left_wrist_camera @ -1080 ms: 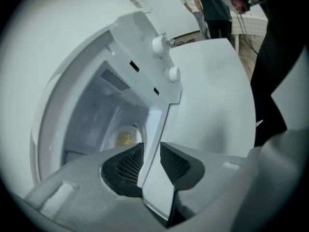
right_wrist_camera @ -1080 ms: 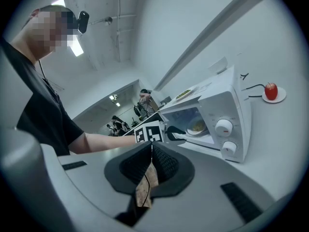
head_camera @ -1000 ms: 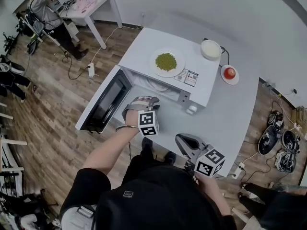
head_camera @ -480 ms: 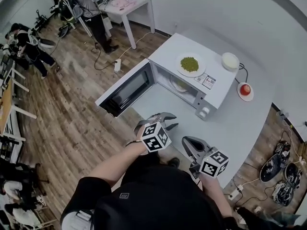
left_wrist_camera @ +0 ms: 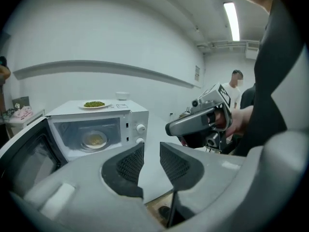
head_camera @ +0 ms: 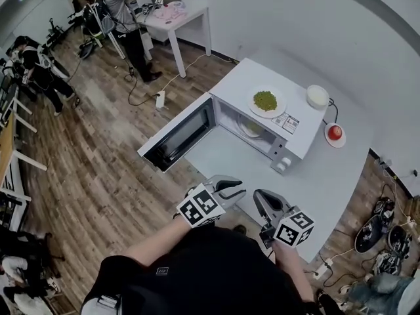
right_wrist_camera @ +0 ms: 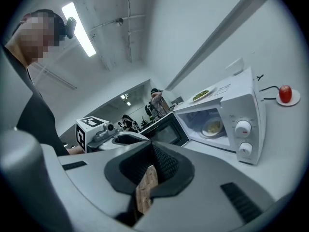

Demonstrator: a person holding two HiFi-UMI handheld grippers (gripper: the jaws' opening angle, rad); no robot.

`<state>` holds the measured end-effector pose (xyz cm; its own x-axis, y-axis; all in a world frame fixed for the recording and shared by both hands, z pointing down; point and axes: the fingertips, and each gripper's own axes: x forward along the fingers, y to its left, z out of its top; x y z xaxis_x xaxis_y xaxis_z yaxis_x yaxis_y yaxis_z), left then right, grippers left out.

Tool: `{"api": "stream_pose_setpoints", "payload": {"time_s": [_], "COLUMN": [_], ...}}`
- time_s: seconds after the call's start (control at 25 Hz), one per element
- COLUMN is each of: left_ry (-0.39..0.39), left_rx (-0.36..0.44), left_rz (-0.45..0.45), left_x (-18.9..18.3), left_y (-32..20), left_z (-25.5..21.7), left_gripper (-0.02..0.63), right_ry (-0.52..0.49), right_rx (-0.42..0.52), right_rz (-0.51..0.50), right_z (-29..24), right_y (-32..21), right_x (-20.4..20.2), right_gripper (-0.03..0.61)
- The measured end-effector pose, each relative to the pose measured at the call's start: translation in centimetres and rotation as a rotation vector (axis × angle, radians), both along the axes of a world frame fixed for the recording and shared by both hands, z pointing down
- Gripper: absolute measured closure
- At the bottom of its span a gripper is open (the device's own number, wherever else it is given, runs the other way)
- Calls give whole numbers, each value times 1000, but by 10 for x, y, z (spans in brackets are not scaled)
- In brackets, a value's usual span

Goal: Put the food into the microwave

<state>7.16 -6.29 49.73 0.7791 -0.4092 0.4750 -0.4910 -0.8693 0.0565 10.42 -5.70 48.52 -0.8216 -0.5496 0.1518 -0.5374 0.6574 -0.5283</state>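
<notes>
A white microwave (head_camera: 289, 131) stands on the white table (head_camera: 328, 176) with its door (head_camera: 177, 135) swung wide open. On its roof sits a plate of green food (head_camera: 266, 101); a second plate with yellowish food (head_camera: 251, 127) lies inside the cavity. My left gripper (head_camera: 230, 190) hovers at the table's near edge, well short of the microwave, open and empty; the left gripper view shows a clear gap between its pads (left_wrist_camera: 129, 163). My right gripper (head_camera: 266, 202) hangs beside it, shut on nothing, pointing at the microwave (right_wrist_camera: 241, 115).
A white bowl (head_camera: 317, 96) and a red apple on a saucer (head_camera: 335, 133) sit behind and right of the microwave. People stand by a small white table (head_camera: 174, 15) at the far left. Cables and gear lie on the wood floor at right (head_camera: 380, 222).
My left gripper has drawn back from the open microwave toward my body, risen and rolled. The right gripper has barely shifted. The door stays open.
</notes>
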Motion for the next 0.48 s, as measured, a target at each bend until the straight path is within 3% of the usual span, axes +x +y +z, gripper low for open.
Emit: {"api": "stream_pose_setpoints", "payload": {"time_s": [0.2, 0.48], "left_ry": [132, 277], "left_rx": [-50, -91], "left_rz": [-38, 60], "left_x": [-34, -44], "left_y": [2, 11], "left_z": [-20, -38], "left_gripper": [509, 514], "right_ry": [12, -12], "right_rx": [17, 43], "right_rz": [89, 183], "right_z": [-11, -35], "right_y": [-4, -7], "right_x": [-21, -51], "right_gripper": [563, 563]}}
